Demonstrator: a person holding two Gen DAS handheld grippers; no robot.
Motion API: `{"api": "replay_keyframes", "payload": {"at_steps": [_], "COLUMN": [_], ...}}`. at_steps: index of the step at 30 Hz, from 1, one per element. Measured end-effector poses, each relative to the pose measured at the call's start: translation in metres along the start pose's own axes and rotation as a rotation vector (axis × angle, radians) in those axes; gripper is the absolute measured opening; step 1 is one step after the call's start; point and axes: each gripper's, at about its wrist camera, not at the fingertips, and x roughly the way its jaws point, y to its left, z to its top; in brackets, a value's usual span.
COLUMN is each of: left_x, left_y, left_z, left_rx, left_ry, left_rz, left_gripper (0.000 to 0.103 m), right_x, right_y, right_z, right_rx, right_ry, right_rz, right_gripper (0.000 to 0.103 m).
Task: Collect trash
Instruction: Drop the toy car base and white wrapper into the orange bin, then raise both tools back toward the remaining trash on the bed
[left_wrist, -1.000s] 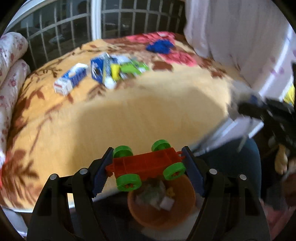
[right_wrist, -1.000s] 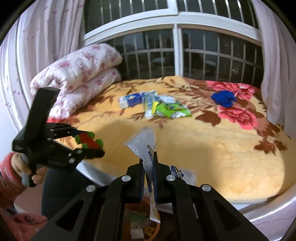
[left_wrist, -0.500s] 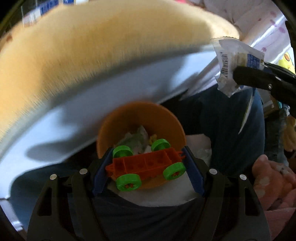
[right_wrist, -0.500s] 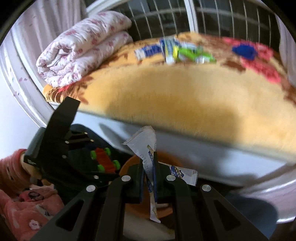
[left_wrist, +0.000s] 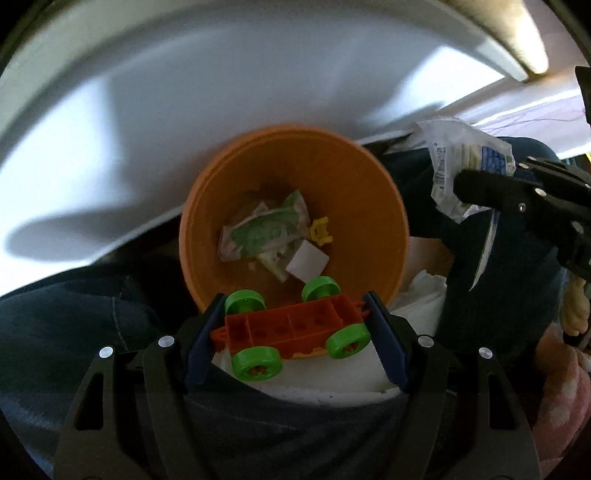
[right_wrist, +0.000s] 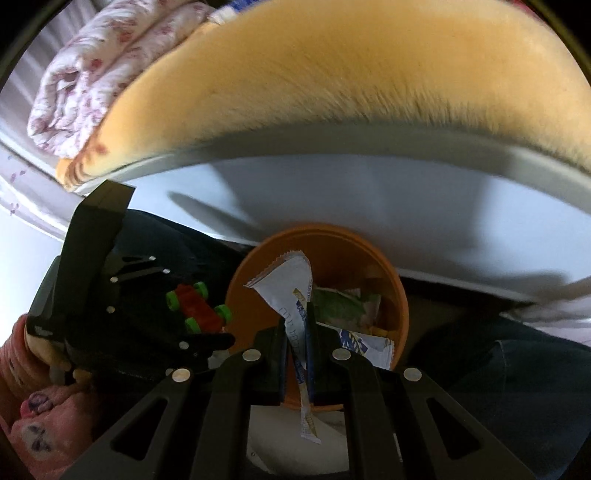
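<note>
My left gripper (left_wrist: 295, 332) is shut on a red toy car with green wheels (left_wrist: 291, 326), held over the near rim of an orange bin (left_wrist: 369, 206). The bin holds crumpled wrappers (left_wrist: 266, 232), a white piece and a small yellow piece. My right gripper (right_wrist: 297, 339) is shut on a white plastic wrapper (right_wrist: 291, 291), held above the bin (right_wrist: 255, 291). The right gripper with its wrapper (left_wrist: 461, 166) also shows at the right of the left wrist view. The left gripper and the toy car (right_wrist: 197, 304) show at the left of the right wrist view.
The bin stands on the floor against the white bed frame (left_wrist: 184, 110), between the person's dark-trousered legs (left_wrist: 74, 325). The yellow blanket (right_wrist: 332, 74) and a folded floral quilt (right_wrist: 92, 74) lie above. White paper (left_wrist: 424, 288) lies by the bin.
Both grippers have dropped from bed height down toward the orange bin. The bin now fills the middle of both views, and the bed top has gone out of the left wrist view.
</note>
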Motion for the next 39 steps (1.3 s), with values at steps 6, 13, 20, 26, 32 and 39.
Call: {"api": "replay_keyframes", "payload": {"at_steps": [6,13,20,26,32,39], "left_x": [0.013,0.013,0.002,-0.056,-0.161,-0.222], "left_y": [0.005,0.007,-0.006,-0.021,-0.028,0.026], "left_z": [-0.001,-0.001,-0.001,-0.002,0.002,0.083], "left_rx": [-0.027,-0.046,0.020,0.102,0.196,0.106], "left_ry": [0.035,0.052,-0.001,-0.172,-0.534,-0.697], "left_rz": [0.020,0.028,0.061,0.055,0.140,0.300], "left_gripper": [0.073,0.075,0.075,0.075,0.089,0.093], "right_x": [0.017,-0.001,-0.016,-0.052,-0.100,-0.118], "right_y": [-0.001,-0.003,-0.009,0.000,0.015,0.028], "right_z": [0.002,0.000,-0.003,0.007,0.019,0.030], "right_rx": [0.022,0.033,0.041,-0.010,-0.074,-0.104], "right_ry": [0.037,-0.005,-0.038,-0.143,-0.318,-0.407], "right_rz": [-0.020,-0.059,-0.072,-0.097,-0.117,-0.113], "right_gripper": [0.022,0.061,0.062,0.062,0.068,0.074]}}
